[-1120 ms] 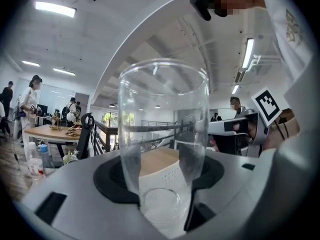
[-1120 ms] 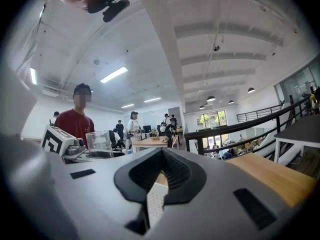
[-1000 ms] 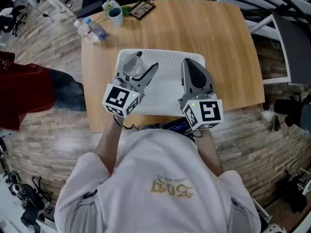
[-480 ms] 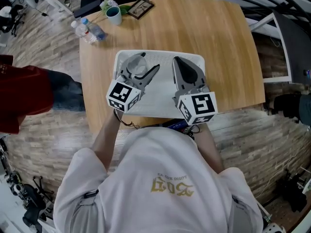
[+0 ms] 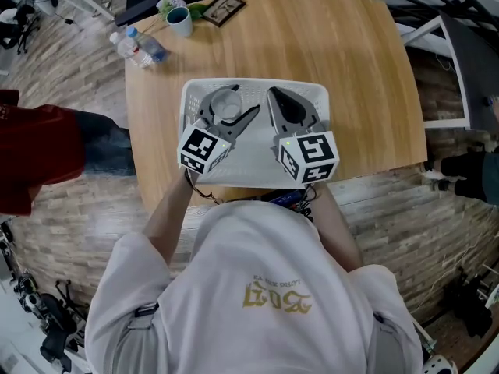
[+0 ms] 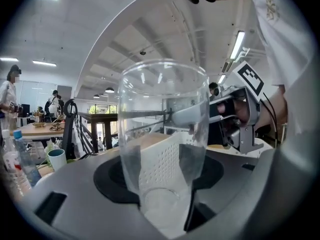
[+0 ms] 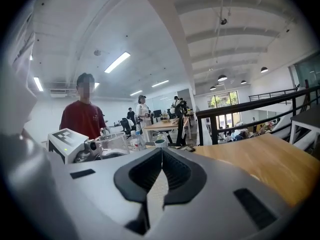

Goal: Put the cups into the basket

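The left tool [image 6: 162,178] is grasping a clear cup [image 6: 163,129], with one pad pressing on each side of the cup wall near its base. In the head view, the cup is sitting over the left part of the white perforated basket [image 5: 315,95], mouth facing up; contact between the cup and the basket floor cannot be confirmed. The right tool [image 7: 160,156] is clenched, with its jaws meeting along their length and gripping nothing. It is pointing into the right part of the basket, just beside the left tool and apart from it. The basket is resting on the wooden tabletop [image 5: 351,61], near the edge closest to the person. A teal mug [image 5: 180,22], water bottles [image 5: 143,47] and a picture frame [image 5: 226,9] are standing at the far left corner of the tabletop, well apart from the basket.
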The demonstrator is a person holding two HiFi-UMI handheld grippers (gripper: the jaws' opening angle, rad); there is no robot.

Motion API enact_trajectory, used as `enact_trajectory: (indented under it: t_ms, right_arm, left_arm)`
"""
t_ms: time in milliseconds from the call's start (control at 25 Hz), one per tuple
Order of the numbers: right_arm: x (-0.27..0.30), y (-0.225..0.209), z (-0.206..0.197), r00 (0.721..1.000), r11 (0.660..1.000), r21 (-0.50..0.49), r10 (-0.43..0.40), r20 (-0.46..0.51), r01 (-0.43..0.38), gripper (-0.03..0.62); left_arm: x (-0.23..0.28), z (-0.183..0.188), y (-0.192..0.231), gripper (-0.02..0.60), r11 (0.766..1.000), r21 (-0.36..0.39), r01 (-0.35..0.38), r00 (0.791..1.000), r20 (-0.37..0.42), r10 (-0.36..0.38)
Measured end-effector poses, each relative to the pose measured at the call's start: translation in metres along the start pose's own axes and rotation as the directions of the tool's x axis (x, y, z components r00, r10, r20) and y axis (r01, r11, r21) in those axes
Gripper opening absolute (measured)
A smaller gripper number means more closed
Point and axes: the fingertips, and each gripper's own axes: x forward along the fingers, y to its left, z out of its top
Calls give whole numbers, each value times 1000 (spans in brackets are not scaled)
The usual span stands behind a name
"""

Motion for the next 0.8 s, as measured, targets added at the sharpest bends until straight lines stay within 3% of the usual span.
enact_trajectory:
  t_ms: [440,800]
  right_arm:
    - [12,-6,-32,995,1000,4,17,-96,-17,12]
    - [16,-7,-41,992,999,2,49,-112,-49,12]
  left_arm:
    - [14,-31,-8,265,998,44,33,996,-89,-29]
    - [30,-48,-14,265,997,20,74,989,-129,-71]
